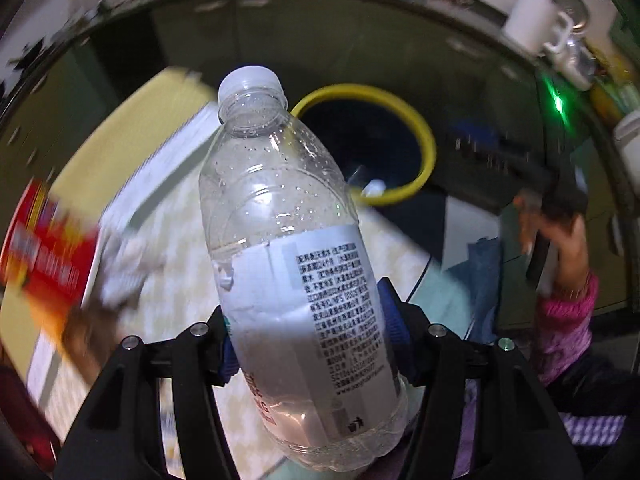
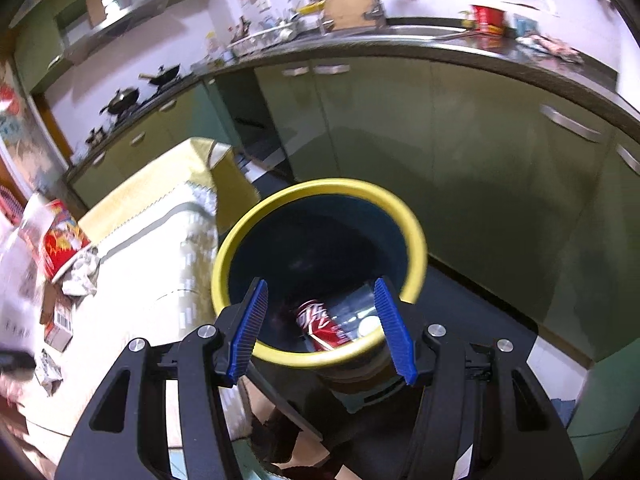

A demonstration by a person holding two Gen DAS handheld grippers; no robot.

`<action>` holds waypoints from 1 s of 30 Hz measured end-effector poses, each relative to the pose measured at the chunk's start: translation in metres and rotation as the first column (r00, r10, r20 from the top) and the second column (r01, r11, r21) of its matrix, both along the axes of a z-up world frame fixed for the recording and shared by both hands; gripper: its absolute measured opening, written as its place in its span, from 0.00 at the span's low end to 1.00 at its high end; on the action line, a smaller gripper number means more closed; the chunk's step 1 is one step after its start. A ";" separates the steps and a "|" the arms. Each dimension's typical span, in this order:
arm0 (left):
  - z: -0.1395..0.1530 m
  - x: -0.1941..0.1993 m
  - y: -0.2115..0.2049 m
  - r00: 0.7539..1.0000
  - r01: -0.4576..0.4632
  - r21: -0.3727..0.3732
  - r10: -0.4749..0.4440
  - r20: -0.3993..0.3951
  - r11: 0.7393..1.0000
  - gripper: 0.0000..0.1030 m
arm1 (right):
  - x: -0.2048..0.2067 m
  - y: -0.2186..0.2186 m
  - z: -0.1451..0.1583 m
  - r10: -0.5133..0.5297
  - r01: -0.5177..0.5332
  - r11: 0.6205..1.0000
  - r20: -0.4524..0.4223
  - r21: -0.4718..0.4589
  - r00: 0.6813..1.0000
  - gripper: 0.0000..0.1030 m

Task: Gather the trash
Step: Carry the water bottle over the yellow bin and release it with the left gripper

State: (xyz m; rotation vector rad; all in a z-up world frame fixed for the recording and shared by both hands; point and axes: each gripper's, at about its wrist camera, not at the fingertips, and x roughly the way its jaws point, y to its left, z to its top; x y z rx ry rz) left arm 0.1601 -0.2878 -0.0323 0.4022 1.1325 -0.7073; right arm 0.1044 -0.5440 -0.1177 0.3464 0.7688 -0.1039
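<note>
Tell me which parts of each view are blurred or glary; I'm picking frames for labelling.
Left wrist: the clear plastic water bottle is sharp, while the red printed box at left is motion-smeared. Right wrist: the yellow-rimmed dark bin and red drink can are sharp; the left edge blurs, fisheye bends the counter.

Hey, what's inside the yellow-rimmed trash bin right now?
Inside the bin, the right wrist view shows a red soda can lying on its side, with a pale round item beside it. The near rim hides the rest of the bottom, so anything else there cannot be seen.
</note>
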 end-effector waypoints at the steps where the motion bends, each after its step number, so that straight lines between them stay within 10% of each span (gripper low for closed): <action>1: 0.001 0.010 -0.019 1.000 0.024 -0.017 -0.024 0.004 1.000 0.55 | -0.005 -0.005 0.002 -0.011 0.011 1.000 0.005 0.001 1.000 0.54; 16: -0.090 0.095 -0.188 0.983 0.145 -0.014 -0.146 -0.115 0.989 0.56 | -0.039 -0.061 -0.017 -0.131 0.133 0.990 -0.035 0.049 0.991 0.54; 23: -0.129 0.109 -0.206 0.984 0.106 0.065 -0.096 -0.151 0.992 0.63 | -0.034 -0.067 -0.026 -0.132 0.135 0.989 -0.050 0.059 0.990 0.54; 30: -0.104 0.109 -0.177 0.994 0.064 0.020 -0.062 -0.093 0.998 0.69 | -0.037 -0.058 -0.020 -0.124 0.126 0.991 -0.034 0.055 0.992 0.55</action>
